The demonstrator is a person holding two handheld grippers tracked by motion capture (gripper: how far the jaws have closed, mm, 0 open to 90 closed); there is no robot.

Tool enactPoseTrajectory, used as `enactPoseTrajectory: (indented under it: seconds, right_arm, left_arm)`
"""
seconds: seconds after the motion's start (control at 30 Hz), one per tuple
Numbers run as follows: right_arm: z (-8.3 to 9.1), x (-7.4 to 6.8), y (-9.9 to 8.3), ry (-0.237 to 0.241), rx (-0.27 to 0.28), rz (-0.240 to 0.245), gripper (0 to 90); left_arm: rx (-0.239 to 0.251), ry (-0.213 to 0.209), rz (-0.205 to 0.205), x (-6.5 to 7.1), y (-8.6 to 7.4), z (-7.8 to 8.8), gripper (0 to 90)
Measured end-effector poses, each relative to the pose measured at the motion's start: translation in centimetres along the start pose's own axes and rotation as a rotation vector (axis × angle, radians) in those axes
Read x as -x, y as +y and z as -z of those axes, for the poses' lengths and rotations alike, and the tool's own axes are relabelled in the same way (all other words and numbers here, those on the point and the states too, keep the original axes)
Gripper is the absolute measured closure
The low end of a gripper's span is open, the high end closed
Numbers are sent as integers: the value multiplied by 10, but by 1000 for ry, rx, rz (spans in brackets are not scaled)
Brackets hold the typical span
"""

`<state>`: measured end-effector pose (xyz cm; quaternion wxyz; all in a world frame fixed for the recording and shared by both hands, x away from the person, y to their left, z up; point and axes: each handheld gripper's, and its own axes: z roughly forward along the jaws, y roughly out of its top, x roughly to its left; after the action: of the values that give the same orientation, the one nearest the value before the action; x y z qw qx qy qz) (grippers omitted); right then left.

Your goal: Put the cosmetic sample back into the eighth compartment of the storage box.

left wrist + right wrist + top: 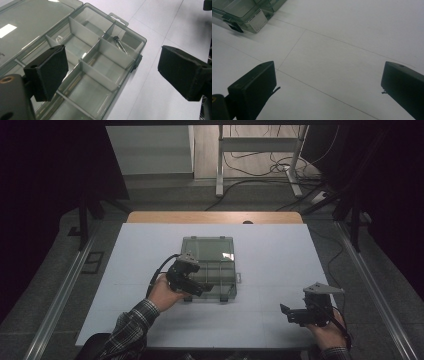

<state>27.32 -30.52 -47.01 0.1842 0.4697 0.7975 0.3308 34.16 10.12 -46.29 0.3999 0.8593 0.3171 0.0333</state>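
A clear grey plastic compartment box [220, 275] lies on the white table with its lid [207, 247] folded back flat behind it. My left gripper [204, 288] hovers over the box's near left side, open, holding nothing. In the left gripper view the jaws [113, 70] stand wide apart above the divided compartments [98, 75]. A small dark screw [120, 45] lies in one far compartment, beside the hang tab. My right gripper [287, 312] is open near the table's front right, pointing left. Its view [328, 82] shows bare table, with the box's corner [249, 15] at the top left.
The white table top [280, 255] stretches around the box, with a wooden edge [215, 217] at the back. Beyond it are floor cables [260, 167] and a metal stand [220, 165]. A black latch [235, 27] sticks out from the box's front wall.
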Motion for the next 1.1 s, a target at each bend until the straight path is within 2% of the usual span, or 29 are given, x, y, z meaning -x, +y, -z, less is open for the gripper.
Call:
enactPoseTrajectory:
  seconds: [0.17, 0.73, 1.1]
  right_arm:
    - [0, 0, 0, 0, 0, 2, 0]
    - [0, 0, 0, 1, -2, 3, 0]
    - [0, 0, 0, 1, -2, 5, 0]
  left_arm:
    - [6, 1, 6, -1, -2, 5, 89]
    - [15, 48, 11, -8, -16, 30, 61]
    - [37, 77, 5, -6, -28, 40, 42]
